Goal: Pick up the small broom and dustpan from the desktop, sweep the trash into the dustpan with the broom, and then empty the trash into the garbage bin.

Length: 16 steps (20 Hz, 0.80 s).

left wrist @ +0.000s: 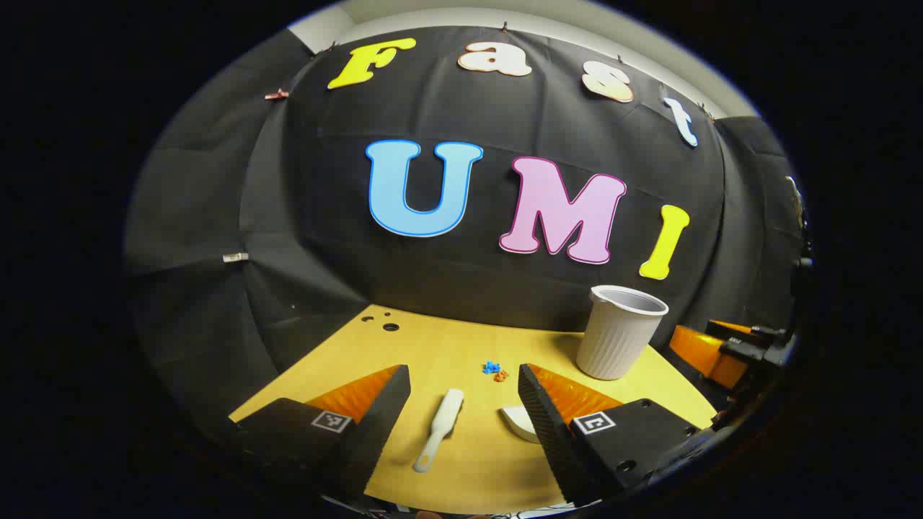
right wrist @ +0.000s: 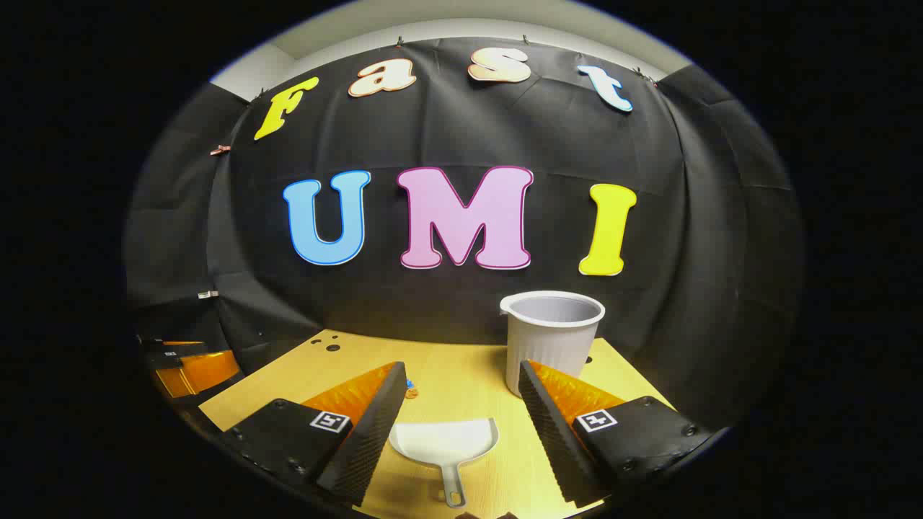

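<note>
The small broom lay flat on the yellow desktop, its handle toward us, framed between the wide-spread fingers of our left gripper, which gripped nothing. The white dustpan lay just to the broom's right, handle near, between the equally wide fingers of our right gripper, also empty. A little beyond both tools sat the trash, a few blue and orange scraps, and farther right stood the ribbed white garbage bin, upright and open. We judged the pick-up still ahead: each gripper needed to drop over its handle and close before any sweeping could begin.
</note>
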### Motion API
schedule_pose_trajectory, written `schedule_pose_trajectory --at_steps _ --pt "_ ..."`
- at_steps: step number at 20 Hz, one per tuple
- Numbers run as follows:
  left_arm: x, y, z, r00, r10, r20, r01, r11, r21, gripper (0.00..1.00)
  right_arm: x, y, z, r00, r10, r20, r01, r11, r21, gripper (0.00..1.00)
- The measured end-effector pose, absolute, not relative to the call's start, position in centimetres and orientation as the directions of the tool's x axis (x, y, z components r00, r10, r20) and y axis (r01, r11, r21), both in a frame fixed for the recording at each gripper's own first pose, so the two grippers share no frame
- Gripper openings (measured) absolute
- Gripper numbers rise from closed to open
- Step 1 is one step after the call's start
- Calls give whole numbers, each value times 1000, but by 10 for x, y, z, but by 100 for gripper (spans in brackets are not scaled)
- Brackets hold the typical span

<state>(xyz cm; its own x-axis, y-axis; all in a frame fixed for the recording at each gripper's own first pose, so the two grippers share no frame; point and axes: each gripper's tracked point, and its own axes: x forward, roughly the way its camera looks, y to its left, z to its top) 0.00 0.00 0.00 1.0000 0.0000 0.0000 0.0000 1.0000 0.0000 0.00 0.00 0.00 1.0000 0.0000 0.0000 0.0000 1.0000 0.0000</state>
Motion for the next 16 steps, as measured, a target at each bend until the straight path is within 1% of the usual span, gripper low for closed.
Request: schedule_pose_trajectory --at_steps 2,7,10,16 --pt "6 2 -5 1000 18 -21 -18 1000 17 96 -1 5 -6 1000 23 -10 -23 1000 -11 98" --pt "10 0 -14 999 2 -49 -2 1000 -4 96 0 6 -11 998 52 -25 -53 998 -29 98" --pt "13 3 -17 998 9 -62 -9 1000 -9 96 -1 4 -14 997 66 -35 -67 997 -30 98" --pt "21 4 -28 995 23 -93 -19 999 45 96 0 0 -21 995 76 -63 -78 997 -25 98"
